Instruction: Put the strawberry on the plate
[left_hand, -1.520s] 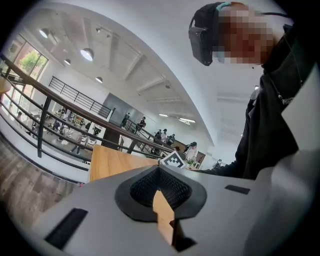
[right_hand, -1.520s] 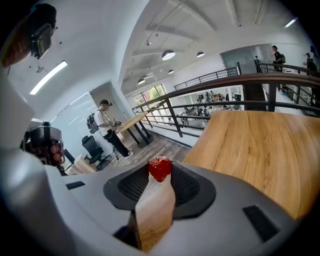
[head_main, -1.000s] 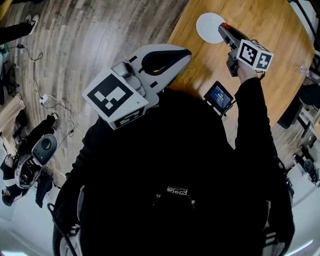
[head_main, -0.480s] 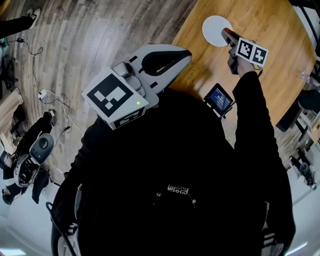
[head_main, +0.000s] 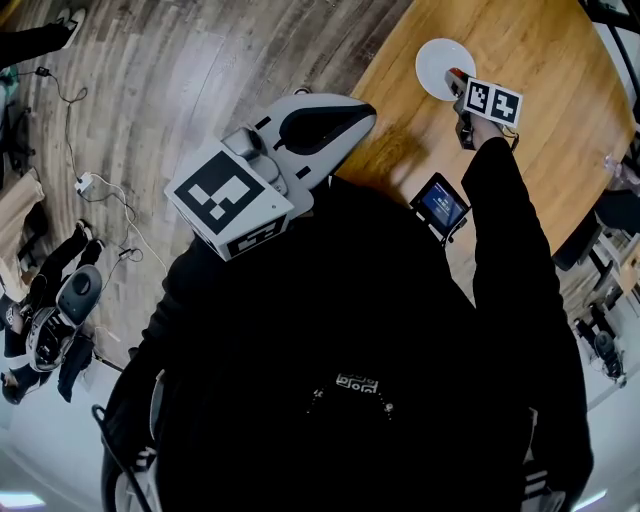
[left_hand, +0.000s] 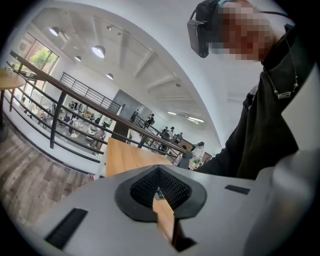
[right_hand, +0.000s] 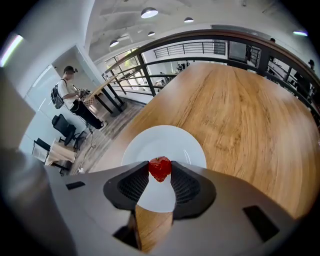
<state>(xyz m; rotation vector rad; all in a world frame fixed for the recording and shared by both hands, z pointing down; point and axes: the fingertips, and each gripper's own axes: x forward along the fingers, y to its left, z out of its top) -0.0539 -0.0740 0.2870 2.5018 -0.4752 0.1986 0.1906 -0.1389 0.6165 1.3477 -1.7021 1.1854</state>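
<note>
Currently the strawberry (right_hand: 160, 169) is pinched by the right gripper (right_hand: 160, 165), the plate (right_hand: 145, 145) seen beneath its tips; the left gripper (left_hand: 158, 171) is pressed together.

Loses the near part of the plate (right_hand: 165, 140) behind the right gripper (right_hand: 160, 175) and its fingers (right_hand: 189, 189) in the right gripper view (a bit more behind the strawberry (right_hand: 160, 168)). Cannot follow the worktop (head_main: 545, 60) past the top and right edges of the head view, nor under the person's dark sleeve (head_main: 510, 230). Cannot read the small screen (head_main: 440, 203): print too small. Far figures (left_hand: 150, 120) in the left gripper view: too small to tell apart.
</note>
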